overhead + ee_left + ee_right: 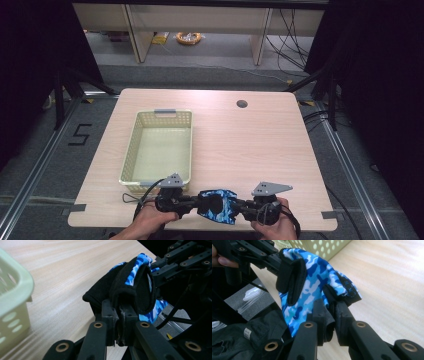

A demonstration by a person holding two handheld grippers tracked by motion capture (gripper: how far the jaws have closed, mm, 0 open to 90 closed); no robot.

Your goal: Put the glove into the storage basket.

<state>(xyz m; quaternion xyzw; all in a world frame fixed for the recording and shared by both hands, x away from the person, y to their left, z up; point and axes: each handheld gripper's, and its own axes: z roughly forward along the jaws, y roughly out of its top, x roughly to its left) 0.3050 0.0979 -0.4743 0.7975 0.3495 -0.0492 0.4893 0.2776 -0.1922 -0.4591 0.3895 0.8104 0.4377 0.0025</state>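
1. Near the tabletop [250, 145] edge, both grippers are holding a glove [218, 204] between them.
2. Left gripper [196, 202] and right gripper [241, 206] fingers are pinching opposite ends.
3. Keeping tension even should prevent slipping toward the basket [131, 155].

A pale wooden table [240, 145] with a round cable hole [242, 104] near its far edge carries a light green perforated basket [135, 150] on its left half.

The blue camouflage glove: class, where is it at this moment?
In the high view, the glove hangs at the table's near edge, stretched between the left gripper and right gripper, just right of the pale green basket's near corner.
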